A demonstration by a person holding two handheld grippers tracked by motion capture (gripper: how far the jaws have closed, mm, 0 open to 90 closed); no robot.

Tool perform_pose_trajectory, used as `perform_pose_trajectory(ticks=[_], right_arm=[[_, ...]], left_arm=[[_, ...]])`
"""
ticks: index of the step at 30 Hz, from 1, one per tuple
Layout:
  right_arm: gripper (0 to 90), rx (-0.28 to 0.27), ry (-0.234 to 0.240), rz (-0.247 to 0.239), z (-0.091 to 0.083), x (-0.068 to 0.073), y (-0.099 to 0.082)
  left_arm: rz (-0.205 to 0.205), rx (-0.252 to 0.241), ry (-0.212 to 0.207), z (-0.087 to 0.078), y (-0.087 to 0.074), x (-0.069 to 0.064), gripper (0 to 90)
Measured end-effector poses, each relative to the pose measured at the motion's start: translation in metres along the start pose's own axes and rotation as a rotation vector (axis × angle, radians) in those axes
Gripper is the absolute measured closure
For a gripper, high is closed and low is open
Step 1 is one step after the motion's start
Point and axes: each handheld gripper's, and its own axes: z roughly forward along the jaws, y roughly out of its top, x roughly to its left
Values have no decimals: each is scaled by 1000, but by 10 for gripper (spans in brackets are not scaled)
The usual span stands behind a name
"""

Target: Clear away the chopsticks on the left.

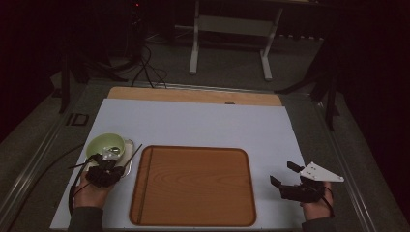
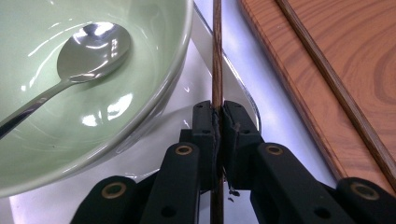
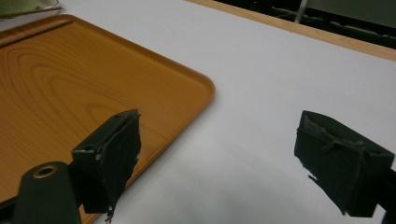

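A pale green bowl with a metal spoon in it stands on a small white plate at the left of the white mat. Right beside the bowl, my left gripper is shut on a dark wooden chopstick that runs forward over the plate. The left gripper view shows the pads pressed on the stick, next to the bowl and spoon. A second chopstick lies along the left edge of the wooden tray. My right gripper stands open right of the tray, with nothing between its jaws.
The white mat covers the table, with a wooden strip along its far edge. The tray's corner lies just left of the right gripper. A table frame and cables stand on the floor beyond.
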Motion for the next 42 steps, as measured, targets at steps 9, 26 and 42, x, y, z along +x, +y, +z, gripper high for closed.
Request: perform_pose_trajectory(ticks=[9, 26, 42], right_arm=[[141, -2, 0, 1, 0, 0, 0], [142, -5, 0, 1, -1, 0, 0], [142, -6, 1, -3, -1, 0, 0]], left_arm=[[-33, -55, -42, -9, 2, 0, 857], [-54, -104, -81, -17, 4, -5, 856], [-89, -156, -121, -23, 6, -8, 856]])
